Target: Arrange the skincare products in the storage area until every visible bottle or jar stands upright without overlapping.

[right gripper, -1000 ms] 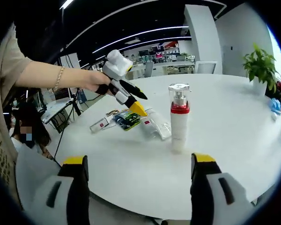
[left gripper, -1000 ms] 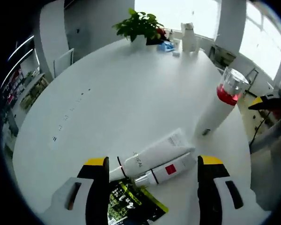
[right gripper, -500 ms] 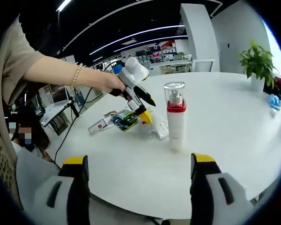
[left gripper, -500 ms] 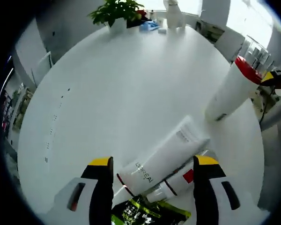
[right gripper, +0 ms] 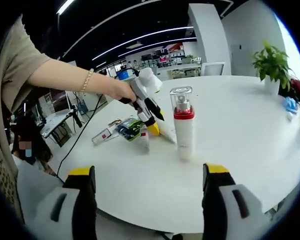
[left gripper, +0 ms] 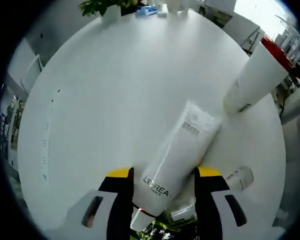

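Observation:
A white L'Oreal tube (left gripper: 176,152) lies slanted on the round white table (left gripper: 115,90), its cap end towards me. My left gripper (left gripper: 162,174) has its jaws pressed against the tube's two sides; from the right gripper view this left gripper (right gripper: 149,119) points down at the pile. A tall white pump bottle (left gripper: 254,76) with a red collar and clear cap stands upright (right gripper: 183,125) just right of the tube. A small bottle with a red label (left gripper: 238,177) and a green-black sachet (right gripper: 130,127) lie beside it. My right gripper (right gripper: 147,172) hangs open near the table's edge, holding nothing.
A potted plant (right gripper: 272,62) and small blue items (right gripper: 289,105) stand at the table's far side. A person's bare arm (right gripper: 65,80) reaches in from the left with the left gripper. Another flat white pack (right gripper: 104,134) lies left of the sachet.
My left gripper has moved forward and down over the tube, and its jaws have narrowed onto the tube's sides. The right gripper has stayed open and barely moved.

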Tool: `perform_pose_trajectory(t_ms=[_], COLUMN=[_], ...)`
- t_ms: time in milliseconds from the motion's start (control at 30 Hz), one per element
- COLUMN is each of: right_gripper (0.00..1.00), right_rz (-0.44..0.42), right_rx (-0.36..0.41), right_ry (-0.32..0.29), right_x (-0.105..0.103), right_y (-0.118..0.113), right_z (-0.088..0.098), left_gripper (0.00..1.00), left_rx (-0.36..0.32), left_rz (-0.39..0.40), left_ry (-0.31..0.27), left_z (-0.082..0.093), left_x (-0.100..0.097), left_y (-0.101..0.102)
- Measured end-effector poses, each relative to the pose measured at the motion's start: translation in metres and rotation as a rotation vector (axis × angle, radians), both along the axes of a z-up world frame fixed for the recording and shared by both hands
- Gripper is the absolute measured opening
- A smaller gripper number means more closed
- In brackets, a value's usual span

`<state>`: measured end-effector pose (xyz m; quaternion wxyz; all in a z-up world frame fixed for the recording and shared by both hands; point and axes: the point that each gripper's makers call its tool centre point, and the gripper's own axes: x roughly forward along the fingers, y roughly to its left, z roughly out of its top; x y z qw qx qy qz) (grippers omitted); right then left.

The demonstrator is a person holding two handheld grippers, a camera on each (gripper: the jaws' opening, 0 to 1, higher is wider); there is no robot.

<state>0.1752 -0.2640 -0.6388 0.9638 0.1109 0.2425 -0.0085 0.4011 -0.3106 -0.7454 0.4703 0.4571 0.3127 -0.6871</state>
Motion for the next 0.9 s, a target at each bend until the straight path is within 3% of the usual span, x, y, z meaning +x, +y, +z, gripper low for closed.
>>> perform_pose_trajectory(t_ms=[233, 600, 900], right_gripper=[0.88, 0.88, 0.88], right_rz=[-0.006, -0.016, -0.022], right_rx=[0.006, 0.011, 0.03], right_ry=[0.001, -0.002, -0.015], right_x=[0.0, 0.0, 0.001], right_y=[-0.001, -0.003, -0.002], right_z=[0.0, 0.0, 0.003], left_gripper=[0.28, 0.25, 0.24], left_rx=[-0.025, -0.083, -0.126], left_rz=[0.081, 0.183, 0.261], left_ry=[0.02, 0.044, 0.121], left_z=[0.002, 0.007, 0.022], left_x=[0.002, 0.001, -0.003], left_y=[0.001, 0.007, 0.011])
